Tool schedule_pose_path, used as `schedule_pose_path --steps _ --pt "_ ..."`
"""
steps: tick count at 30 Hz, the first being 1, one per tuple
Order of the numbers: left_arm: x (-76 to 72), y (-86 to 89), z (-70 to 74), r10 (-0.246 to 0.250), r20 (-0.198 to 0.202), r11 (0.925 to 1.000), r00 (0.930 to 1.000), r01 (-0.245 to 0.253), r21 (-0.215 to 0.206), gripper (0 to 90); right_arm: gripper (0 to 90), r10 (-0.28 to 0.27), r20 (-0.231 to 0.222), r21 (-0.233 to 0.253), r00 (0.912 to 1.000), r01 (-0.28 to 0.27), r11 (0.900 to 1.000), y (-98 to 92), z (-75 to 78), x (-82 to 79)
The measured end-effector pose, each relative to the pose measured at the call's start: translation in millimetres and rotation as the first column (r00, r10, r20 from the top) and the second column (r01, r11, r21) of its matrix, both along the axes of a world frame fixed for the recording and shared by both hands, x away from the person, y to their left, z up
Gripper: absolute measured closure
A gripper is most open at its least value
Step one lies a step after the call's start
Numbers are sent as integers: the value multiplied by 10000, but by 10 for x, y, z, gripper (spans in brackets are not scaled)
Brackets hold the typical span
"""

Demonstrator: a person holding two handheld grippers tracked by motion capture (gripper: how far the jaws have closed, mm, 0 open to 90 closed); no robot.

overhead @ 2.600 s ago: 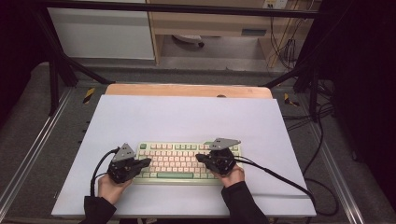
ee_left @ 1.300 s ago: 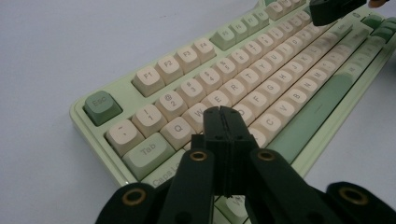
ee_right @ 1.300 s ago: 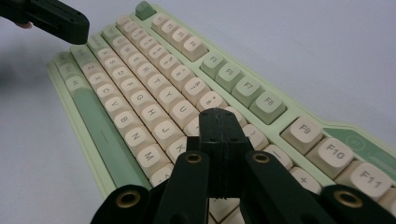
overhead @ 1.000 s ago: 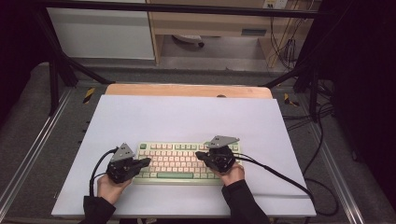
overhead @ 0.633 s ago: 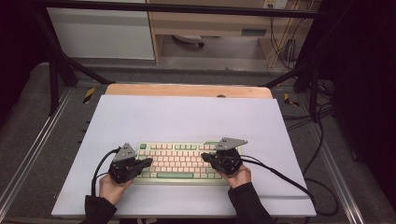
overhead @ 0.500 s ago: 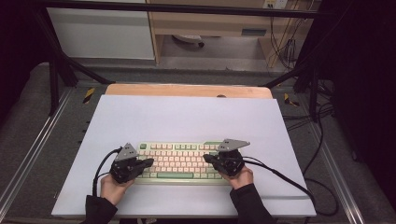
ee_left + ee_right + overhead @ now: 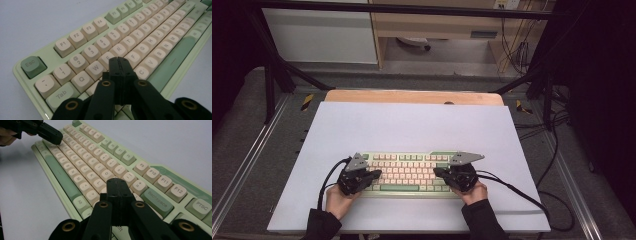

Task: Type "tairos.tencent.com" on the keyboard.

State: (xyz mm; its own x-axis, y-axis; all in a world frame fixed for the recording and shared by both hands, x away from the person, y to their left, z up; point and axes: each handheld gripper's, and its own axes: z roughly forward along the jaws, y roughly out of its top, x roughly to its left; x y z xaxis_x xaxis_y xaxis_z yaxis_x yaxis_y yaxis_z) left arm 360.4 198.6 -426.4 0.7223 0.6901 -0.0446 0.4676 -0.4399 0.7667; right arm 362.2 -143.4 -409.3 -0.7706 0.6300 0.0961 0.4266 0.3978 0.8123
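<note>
While the keyboard (image 7: 408, 171) lies on the near half of the white table top (image 7: 412, 125), a wooden board (image 7: 412, 96) edges the table beyond it and loose cables (image 7: 557, 165) trail off to its right. Over the keyboard's left end the left gripper (image 7: 119, 62) has its jaws pressed together on nothing, tips above the E and D keys. Over its right end the right gripper (image 7: 117, 185) is likewise closed and empty. Each gripper's body hides the keys beneath it.
</note>
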Motion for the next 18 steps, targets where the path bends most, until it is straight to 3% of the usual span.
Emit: schedule_pose_path --steps 18 --pt "16 -9 -34 -17 -136 9999 9999 18 111 900 900 50 -18 -75 10000 -50 10000 -13 -34 -22"
